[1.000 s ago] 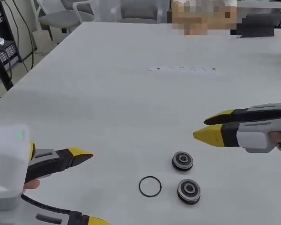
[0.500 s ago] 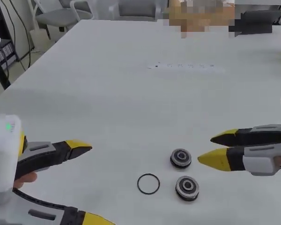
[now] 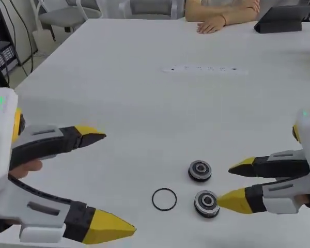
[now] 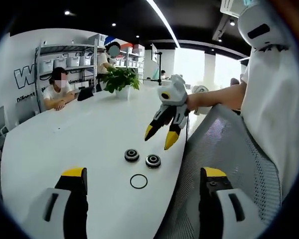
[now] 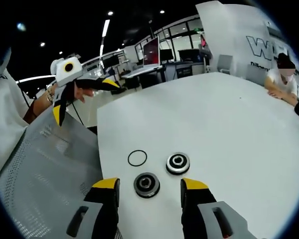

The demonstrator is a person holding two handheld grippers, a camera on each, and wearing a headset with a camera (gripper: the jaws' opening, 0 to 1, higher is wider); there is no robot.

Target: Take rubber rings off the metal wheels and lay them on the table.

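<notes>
We see yellow-tipped left gripper (image 3: 119, 181) and right gripper (image 3: 224, 183) both spread, empty; right's tip just beside nearer round metal wheel (image 3: 206, 202), thin black rubber ring (image 3: 164, 199) alongside.

In the head view the right gripper (image 3: 225, 183) runs off the right edge and the left gripper (image 3: 119, 182) off the lower left. The upper-centre table marks (image 3: 201, 68) are too small to read.

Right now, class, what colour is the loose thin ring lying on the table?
Black; the thin loose rubber ring shows best in the head view.
</notes>
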